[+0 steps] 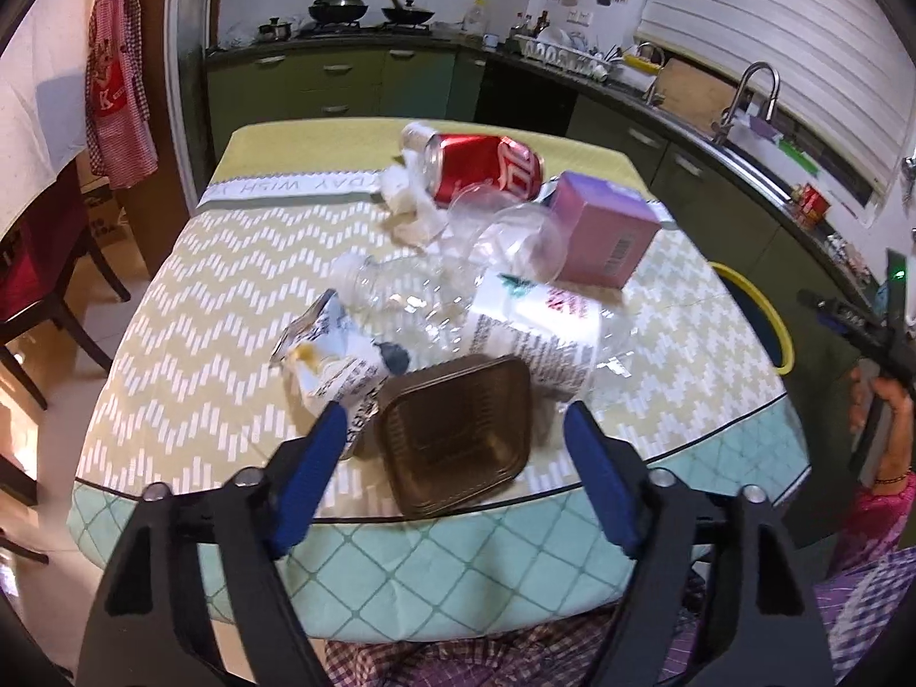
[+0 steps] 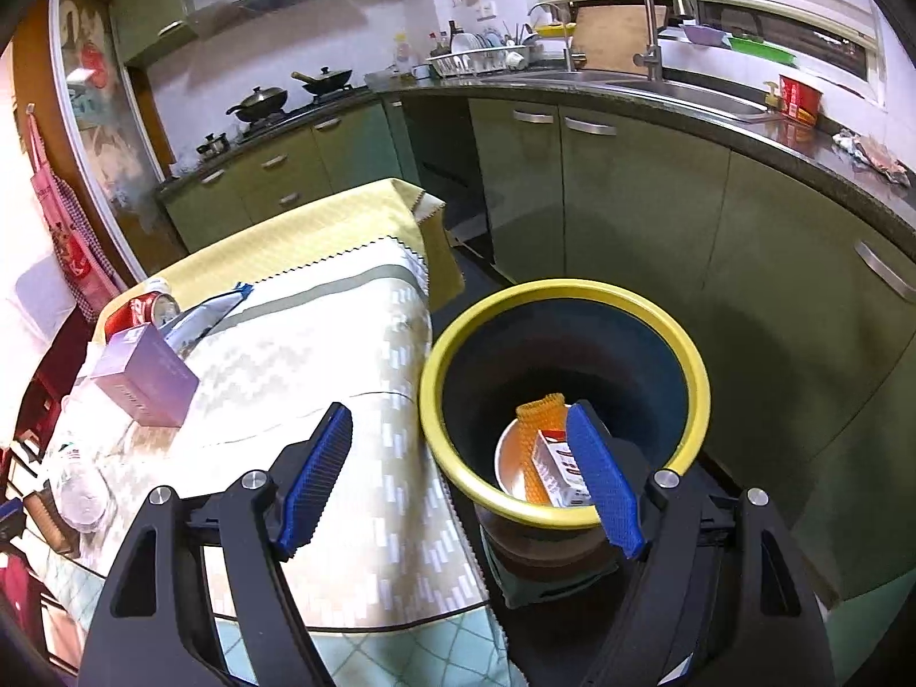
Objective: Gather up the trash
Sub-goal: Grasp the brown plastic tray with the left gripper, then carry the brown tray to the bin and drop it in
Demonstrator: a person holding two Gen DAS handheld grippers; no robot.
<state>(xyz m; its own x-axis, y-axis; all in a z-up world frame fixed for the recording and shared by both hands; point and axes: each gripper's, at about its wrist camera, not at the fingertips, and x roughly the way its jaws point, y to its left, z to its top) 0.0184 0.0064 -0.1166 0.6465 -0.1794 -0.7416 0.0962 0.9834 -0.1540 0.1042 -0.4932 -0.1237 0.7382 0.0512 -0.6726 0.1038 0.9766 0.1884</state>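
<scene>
Litter lies on a table (image 1: 189, 309) with a zigzag cloth. Nearest me is a brown plastic tray (image 1: 452, 435). My left gripper (image 1: 458, 418) is open and straddles it, with a gap at each blue pad. Behind the tray lie a crumpled wrapper (image 1: 332, 355), a clear labelled bottle (image 1: 532, 326), a clear cup (image 1: 509, 235), a pink box (image 1: 607, 229), tissues (image 1: 406, 194) and a red can (image 1: 486, 169). My right gripper (image 2: 458, 412) hangs open and empty over the table's edge and the yellow-rimmed bin (image 2: 572, 286), which holds an orange mesh (image 2: 538, 418), a small carton (image 2: 558, 469) and a white dish.
The bin (image 1: 767, 309) stands on the floor off the table's right side, in front of green kitchen cabinets (image 2: 630, 217). Dark chairs (image 1: 51, 309) stand left of the table. A person's hand (image 1: 881, 406) holds the right gripper at the right edge.
</scene>
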